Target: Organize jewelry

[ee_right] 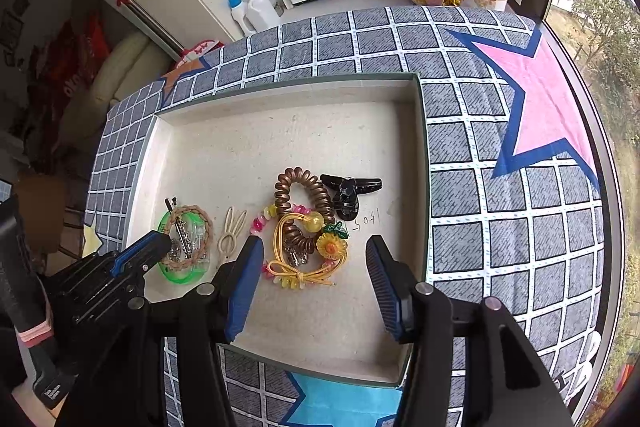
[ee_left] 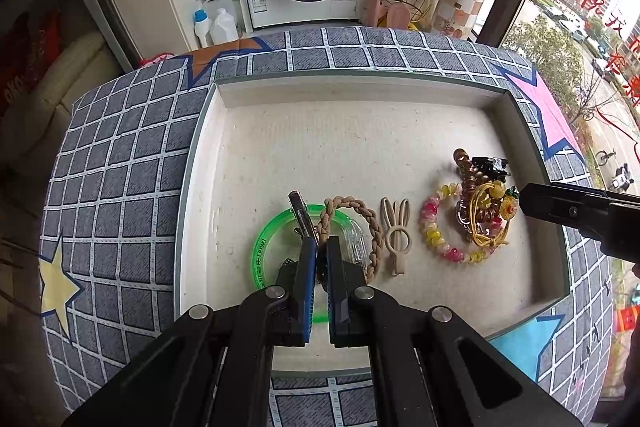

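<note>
Blue-padded fingers of the left tool (ee_left: 319, 247) sit nearly together at the near-left of the shallow cream-lined tray (ee_left: 224, 163), pinched down among a silver metal hair clip (ee_left: 301, 215), a braided tan hair tie (ee_left: 360, 223) and a translucent green plastic bangle (ee_left: 276, 227); from the left wrist view the narrow gap seems to hold the clip's base or a strand of the braid, but I cannot tell which. The right tool (ee_right: 316, 259) hangs wide open over the tangled pile to the right, gripping nothing. That pile is a brown spiral coil hair tie (ee_right: 294, 187), a yellow cord tie with a sunflower charm (ee_right: 331, 246) and a pink-and-yellow beaded bracelet (ee_right: 260, 223), with a black claw clip (ee_right: 350, 193) just beside it. A beige rabbit-shaped hair clip (ee_right: 231, 231) lies alone between the two groups. To lift cleanly, the left tool should probably rise slowly, so that overlapping pieces slide off instead of being dragged along. The right tool would do well to pick one strand at the pile's edge, not close on the whole knot. Hidden points: a clear plastic piece (ee_left: 354, 241) inside the bangle is partly covered, the bangle's near arc is behind the fingers, and the pile's layering is hard to read. All rests on a grey checked cloth with stars (ee_right: 480, 187) over the table.
</note>
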The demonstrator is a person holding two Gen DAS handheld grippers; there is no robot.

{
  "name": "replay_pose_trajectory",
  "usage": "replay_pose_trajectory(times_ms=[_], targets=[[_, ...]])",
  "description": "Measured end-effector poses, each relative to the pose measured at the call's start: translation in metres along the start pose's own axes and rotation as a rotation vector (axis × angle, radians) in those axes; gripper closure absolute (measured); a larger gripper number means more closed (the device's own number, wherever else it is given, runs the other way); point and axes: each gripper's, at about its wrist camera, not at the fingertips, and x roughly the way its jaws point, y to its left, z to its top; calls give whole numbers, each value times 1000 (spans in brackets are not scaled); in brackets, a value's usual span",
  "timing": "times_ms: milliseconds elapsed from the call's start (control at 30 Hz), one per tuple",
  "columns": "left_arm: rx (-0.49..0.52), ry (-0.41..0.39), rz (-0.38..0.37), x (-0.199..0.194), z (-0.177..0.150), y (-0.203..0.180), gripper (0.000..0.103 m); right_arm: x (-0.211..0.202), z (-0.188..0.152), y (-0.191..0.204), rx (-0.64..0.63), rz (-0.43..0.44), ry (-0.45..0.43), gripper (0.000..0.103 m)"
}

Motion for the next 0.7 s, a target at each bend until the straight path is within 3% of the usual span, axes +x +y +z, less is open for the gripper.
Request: replay_pose_trajectory(times_ms=[367,567,633,700], targets=[[-21,-17,-6,-4,1,0,86,-9,-1,-3,16,-11,-12,45],[-29,-26,-6,-7,1,3,86,-8,-4,-1,11,-20,-8,36],[-35,-34,-11,-10,1,3,86,-7,-4,-2,15,-19,-6,27],[-36,-41,-24,-13,1,3,86,-8,-5,-2,20,-17,-6,26]])
